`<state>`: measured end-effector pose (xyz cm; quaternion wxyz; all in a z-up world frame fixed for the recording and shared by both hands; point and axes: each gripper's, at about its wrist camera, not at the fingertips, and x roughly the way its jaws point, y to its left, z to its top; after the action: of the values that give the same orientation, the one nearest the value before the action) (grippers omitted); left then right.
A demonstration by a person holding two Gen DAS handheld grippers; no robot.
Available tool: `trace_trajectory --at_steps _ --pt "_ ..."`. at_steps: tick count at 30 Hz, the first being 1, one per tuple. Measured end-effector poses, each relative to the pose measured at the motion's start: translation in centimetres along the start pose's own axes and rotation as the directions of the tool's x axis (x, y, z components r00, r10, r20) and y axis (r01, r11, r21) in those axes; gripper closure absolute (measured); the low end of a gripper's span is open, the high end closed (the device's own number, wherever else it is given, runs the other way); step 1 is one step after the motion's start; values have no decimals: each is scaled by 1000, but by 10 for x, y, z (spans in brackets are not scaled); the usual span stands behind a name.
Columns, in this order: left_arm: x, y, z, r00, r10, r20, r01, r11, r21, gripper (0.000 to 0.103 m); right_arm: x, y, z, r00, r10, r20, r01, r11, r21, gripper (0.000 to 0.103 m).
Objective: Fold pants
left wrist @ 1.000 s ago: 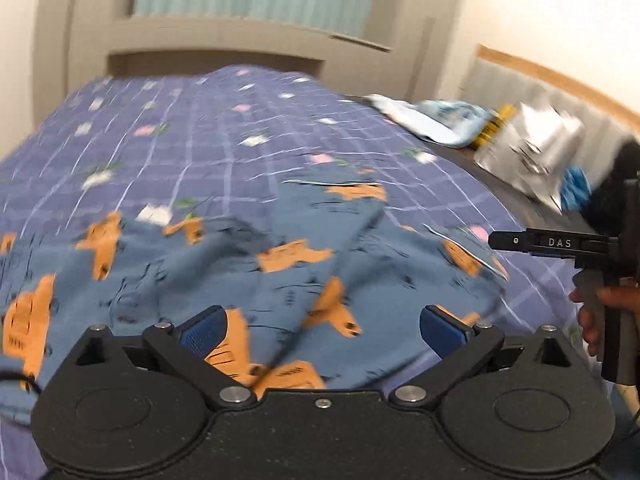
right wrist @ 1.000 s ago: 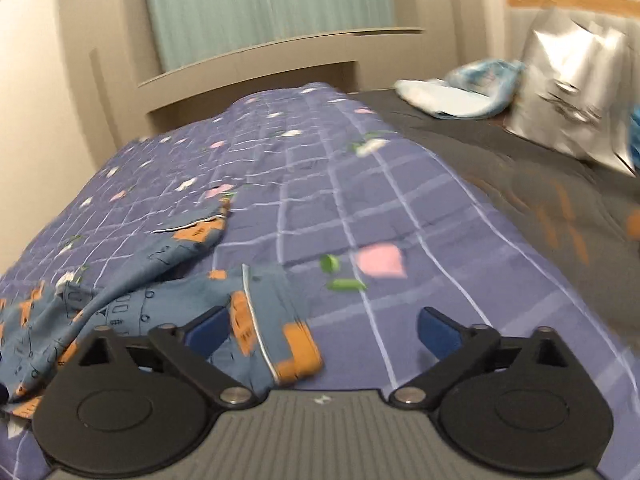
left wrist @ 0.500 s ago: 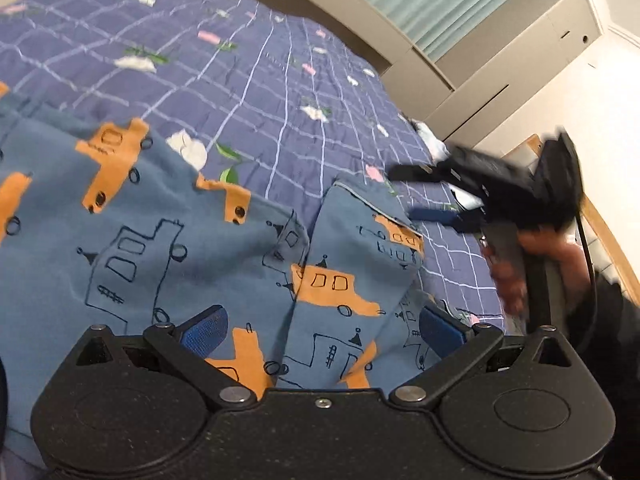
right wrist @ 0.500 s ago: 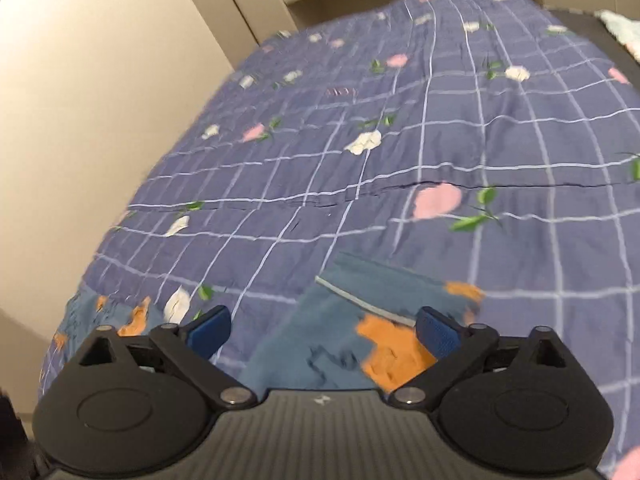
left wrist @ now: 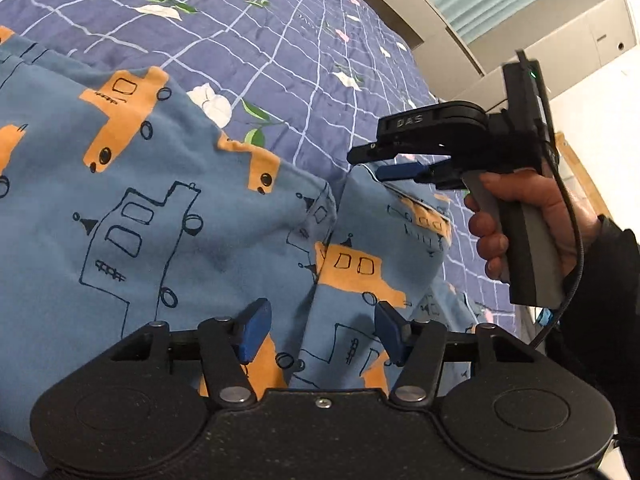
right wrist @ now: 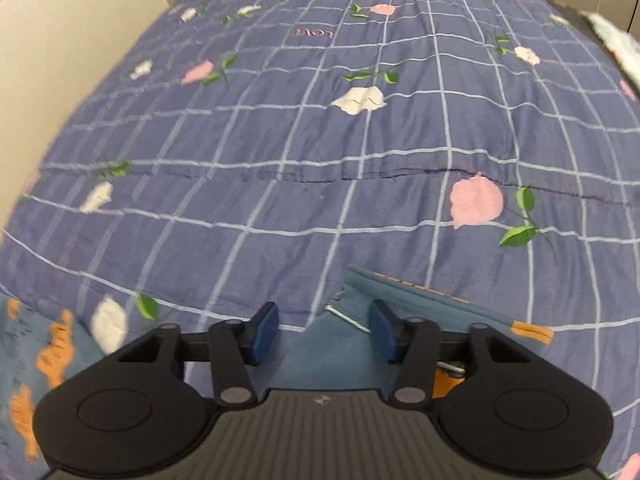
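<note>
- A bed covered by a purple-blue quilted bedspread (right wrist: 304,152) with a pale grid and pink and white flowers fills both views.
- Blue cotton pants (left wrist: 168,216) printed with orange vehicles lie rumpled on its near part, one leg end (right wrist: 432,304) reaching out to the right.
- A pale cloth (right wrist: 616,40) lies at the far right edge.

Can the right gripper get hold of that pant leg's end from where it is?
Probably yes. The right gripper sits right over the pants hem, jaws closing with blue cloth between them and nothing blocking; the pads don't look pressed on it yet.
</note>
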<state>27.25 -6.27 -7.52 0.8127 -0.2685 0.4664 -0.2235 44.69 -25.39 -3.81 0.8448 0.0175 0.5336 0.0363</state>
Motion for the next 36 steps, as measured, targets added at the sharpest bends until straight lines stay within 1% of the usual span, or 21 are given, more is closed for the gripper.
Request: trace_trajectory --at_steps 1,3,4,6,7,9,11,12,14,17,20,23,25,27,28,29,30,31,33,34,36 --pt "1 -1 1 1000 4 -5 -4 1000 8 43 1 3 0 1000 -29 6 29 999 -17 75" --pt "2 -4 1 1000 8 -10 -8 1000 16 44 1 5 -1 998 -53 16 53 998 -39 83" --pt "3 -4 0 1000 12 -12 -12 1000 20 48 0 3 -2 999 -45 23 46 998 -41 88" --pt "5 -6 1 999 27 -27 -26 999 36 86 -3 -1 -5 999 -17 30 17 1000 -23 94" --pt "7 -6 0 999 32 -41 -30 999 33 90 -6 -4 -7 999 1 39 0 1000 -8 96" --pt "9 -5 0 999 36 -40 -35 999 30 94 -14 -12 -9 997 35 70 -36 999 15 97" --pt "6 -7 -1 999 44 -32 -43 998 38 100 -31 -21 -16 990 69 126 -73 997 28 103" --pt "4 -9 -2 998 50 -23 -49 998 49 102 -39 -24 -20 986 74 150 -79 996 31 103" --pt "-1 -14 -3 998 59 -9 -59 996 66 103 -63 -35 -33 970 95 223 -102 994 23 103" --pt "-9 -26 -5 997 72 17 -73 991 112 103 -94 -55 -53 947 128 294 -143 989 29 103" --pt "-9 -34 -9 993 113 14 -114 982 154 103 -104 -64 -56 949 152 277 -165 986 23 101" --pt "-6 -33 -14 991 136 5 -135 979 155 103 -95 -59 -49 961 167 223 -177 984 30 88" --pt "-5 -31 -15 991 132 7 -132 981 143 103 -83 -49 -43 967 169 189 -179 983 39 68" --pt "-5 -29 -14 992 129 9 -129 983 134 103 -67 -36 -37 976 156 153 -164 986 39 60" --pt "-4 -27 -13 992 125 9 -125 984 129 103 -58 -28 -31 982 135 135 -141 989 40 59" --pt "-4 -27 -13 993 121 8 -121 984 128 98 -50 -20 -26 988 100 118 -105 994 40 59" --pt "-3 -25 -13 993 117 8 -117 985 125 88 -42 -13 -22 993 64 102 -68 997 36 59" --pt "-3 -23 -12 993 116 8 -117 986 116 85 -33 -5 -17 996 26 87 -29 999 32 59" --pt "-1 -18 -10 994 107 5 -107 989 100 78 -18 6 -9 997 -30 69 28 999 21 55" --pt "0 -16 -10 994 105 5 -105 990 91 77 -10 13 -5 995 -71 63 71 997 7 53" --pt "2 -13 -7 996 91 7 -91 993 77 73 1 21 -4 991 -117 57 118 993 -12 54"
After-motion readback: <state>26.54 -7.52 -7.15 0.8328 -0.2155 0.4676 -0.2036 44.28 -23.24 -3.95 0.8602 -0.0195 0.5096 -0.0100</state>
